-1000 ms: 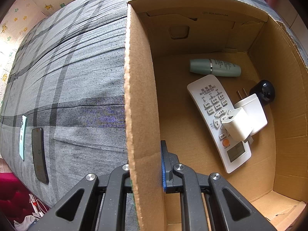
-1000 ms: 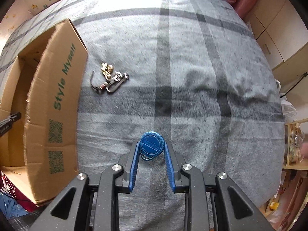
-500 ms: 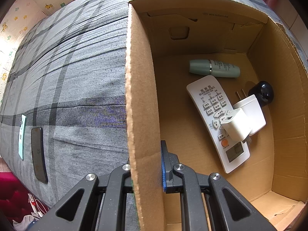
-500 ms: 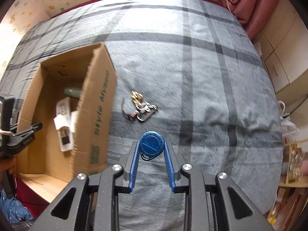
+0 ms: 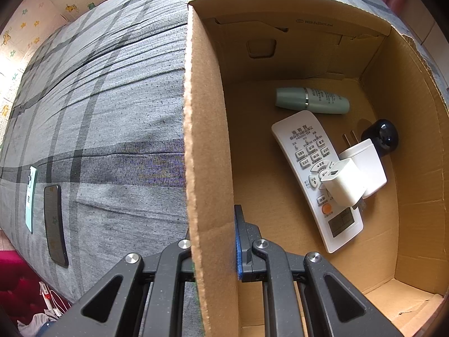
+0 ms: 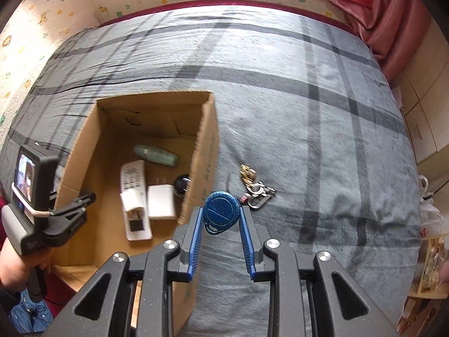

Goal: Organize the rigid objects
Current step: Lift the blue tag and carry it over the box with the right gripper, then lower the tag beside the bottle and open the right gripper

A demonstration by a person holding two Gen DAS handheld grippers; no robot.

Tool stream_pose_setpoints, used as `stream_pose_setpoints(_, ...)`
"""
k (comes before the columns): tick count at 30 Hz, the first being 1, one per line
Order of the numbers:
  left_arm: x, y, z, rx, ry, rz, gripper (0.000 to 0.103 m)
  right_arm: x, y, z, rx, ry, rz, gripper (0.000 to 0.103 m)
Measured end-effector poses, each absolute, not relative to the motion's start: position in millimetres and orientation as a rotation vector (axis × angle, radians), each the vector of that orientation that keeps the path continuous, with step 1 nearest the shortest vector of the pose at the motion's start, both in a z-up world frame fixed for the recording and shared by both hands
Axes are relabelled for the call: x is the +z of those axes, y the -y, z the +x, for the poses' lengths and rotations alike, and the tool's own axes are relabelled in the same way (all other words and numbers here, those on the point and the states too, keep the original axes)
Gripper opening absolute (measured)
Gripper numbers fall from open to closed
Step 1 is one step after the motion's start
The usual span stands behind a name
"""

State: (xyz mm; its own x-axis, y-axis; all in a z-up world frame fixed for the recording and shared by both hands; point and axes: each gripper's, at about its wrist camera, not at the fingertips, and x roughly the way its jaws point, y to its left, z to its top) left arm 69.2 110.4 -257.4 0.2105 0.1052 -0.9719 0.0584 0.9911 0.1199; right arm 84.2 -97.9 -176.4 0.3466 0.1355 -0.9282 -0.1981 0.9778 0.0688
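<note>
Since a second ago our right gripper (image 6: 221,221) has carried the blue key fob (image 6: 221,215) up and across toward the cardboard box (image 6: 209,151), whose inside has come into its view; our left gripper (image 5: 214,241) has not budged. Left to right: the left gripper is clamped tight on the box's near wall (image 5: 207,140), steadying it; inside lie a green bottle (image 5: 311,100), a white remote (image 5: 314,174), two white chargers (image 5: 343,186) and a black cap (image 5: 380,136); the right gripper pinches the fob, jaws partly closed on its flat edges. The opening lies left of the fob, so we judge the carry must continue leftward over the wall; the fob's long axis runs along the fingers, its narrow ringed end toward the camera; keys (image 6: 255,186) remain on the bedspread (image 6: 322,112).
</note>
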Motion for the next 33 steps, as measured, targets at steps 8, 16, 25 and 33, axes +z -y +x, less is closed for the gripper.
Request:
stream_pose_setpoints(8,-259,-112,69,0.030,-1.360,0.137,0.013,-176,60,97,0.284,-1.197,-0.091,0.027)
stream_pose_setpoints(16,-260,-113,70,0.030,-1.360,0.134,0.013,-191,27,102,0.349,-1.223,-0.127,0.027)
stream_pose_setpoints(25,-259,-115,70,0.027,-1.361,0.129,0.013,-218,-2,110,0.383,-1.268,-0.178,0.027)
stream_pose_setpoints(33,-260,-115,69,0.027,-1.358,0.131,0.013,-242,-15,117,0.402,-1.316,-0.211,0.027)
